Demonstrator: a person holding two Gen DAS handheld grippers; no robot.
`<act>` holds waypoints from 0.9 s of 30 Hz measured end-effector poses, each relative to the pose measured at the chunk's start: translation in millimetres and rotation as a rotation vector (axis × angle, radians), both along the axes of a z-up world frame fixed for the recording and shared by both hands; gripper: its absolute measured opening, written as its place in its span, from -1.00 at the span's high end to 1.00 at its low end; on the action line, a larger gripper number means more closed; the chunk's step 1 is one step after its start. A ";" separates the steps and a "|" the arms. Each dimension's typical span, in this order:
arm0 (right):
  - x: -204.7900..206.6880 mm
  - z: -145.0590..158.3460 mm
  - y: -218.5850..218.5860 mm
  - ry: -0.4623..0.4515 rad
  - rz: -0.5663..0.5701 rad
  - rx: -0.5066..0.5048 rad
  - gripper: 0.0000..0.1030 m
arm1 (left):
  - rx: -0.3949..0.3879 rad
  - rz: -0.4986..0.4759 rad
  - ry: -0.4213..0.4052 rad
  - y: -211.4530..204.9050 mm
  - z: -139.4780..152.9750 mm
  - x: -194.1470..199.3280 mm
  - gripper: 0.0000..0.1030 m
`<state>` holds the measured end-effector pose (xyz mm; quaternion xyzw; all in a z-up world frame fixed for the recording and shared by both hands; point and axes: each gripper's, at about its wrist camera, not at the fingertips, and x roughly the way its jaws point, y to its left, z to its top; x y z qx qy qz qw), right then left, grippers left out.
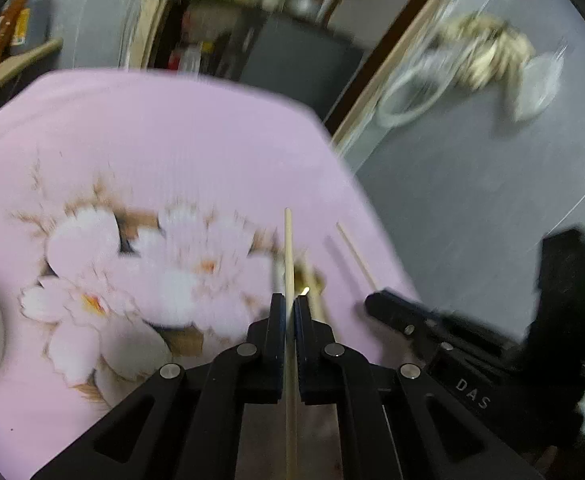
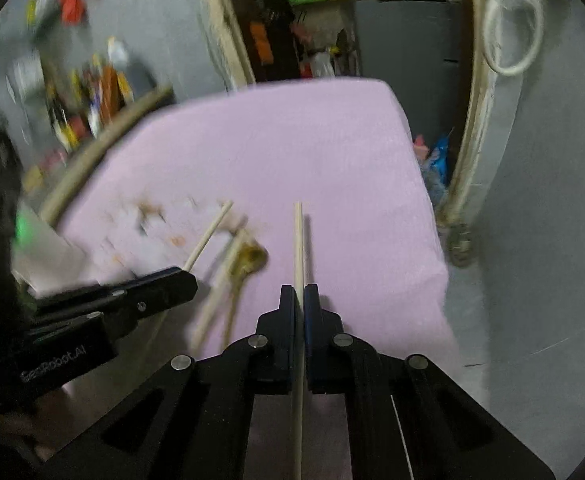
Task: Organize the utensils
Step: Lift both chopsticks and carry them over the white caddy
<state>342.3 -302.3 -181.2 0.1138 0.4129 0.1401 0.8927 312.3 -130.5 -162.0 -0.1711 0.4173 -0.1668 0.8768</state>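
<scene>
Left wrist view: left gripper (image 1: 290, 300) clenched on wooden chopstick (image 1: 288, 248), above pink floral cloth (image 1: 152, 152). Right wrist view: gold spoon (image 2: 248, 258) lying on cloth; right gripper (image 2: 299, 290) clenched on second chopstick (image 2: 298, 240).

A matt pink cloth (image 2: 312, 152) with a printed flower pattern covers the table. The chopstick (image 1: 288, 248) in the left gripper (image 1: 290, 304) looks like pale, bare wood, smooth and unvarnished, as does the chopstick (image 2: 298, 240) in the right gripper (image 2: 299, 296). Both grippers are matt black plastic with small shiny metal pins. A spoon (image 2: 248, 258) on the cloth has a glossy golden, metallic look.
</scene>
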 end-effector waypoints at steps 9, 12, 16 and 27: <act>-41.7 76.3 12.6 -0.378 -0.018 0.173 0.92 | -0.031 0.064 -0.272 25.4 72.3 -35.6 0.91; -47.2 102.0 31.9 -0.447 -0.005 0.156 0.92 | -0.018 0.077 -0.344 43.4 97.3 -42.3 0.91; -53.1 136.1 55.0 -0.532 0.003 0.163 0.92 | 0.000 0.109 -0.429 73.0 134.8 -51.6 0.91; -48.6 205.7 150.3 -0.726 0.112 0.445 0.92 | -0.100 0.252 -0.584 192.2 188.8 -65.5 0.90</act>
